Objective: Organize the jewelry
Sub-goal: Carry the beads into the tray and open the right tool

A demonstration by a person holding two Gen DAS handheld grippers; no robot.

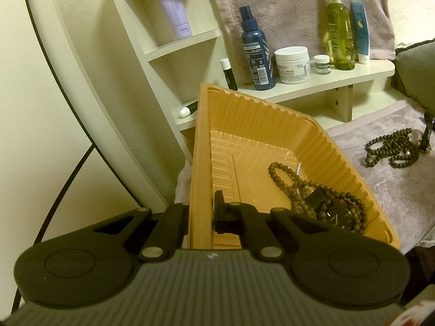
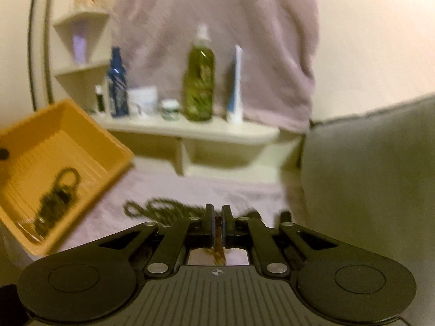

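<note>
My left gripper (image 1: 199,212) is shut on the near wall of an orange plastic tray (image 1: 244,125) and holds it tilted. Inside lie a brown bead necklace (image 1: 288,179) and a black watch (image 1: 339,216). A second bead necklace (image 1: 391,149) lies on the grey towel to the right. In the blurred right wrist view, my right gripper (image 2: 217,222) is shut on a brown beaded strand (image 2: 218,252), with that necklace (image 2: 163,207) trailing on the towel ahead. The tray (image 2: 103,141) shows at the left.
A cream shelf (image 1: 353,73) behind holds a blue spray bottle (image 1: 257,51), white cream jar (image 1: 292,63), small jar (image 1: 322,63), green bottle (image 1: 339,32) and blue tube (image 1: 360,30). A lilac tube (image 1: 171,11) stands in the corner shelf. A grey cushion (image 2: 375,168) lies right.
</note>
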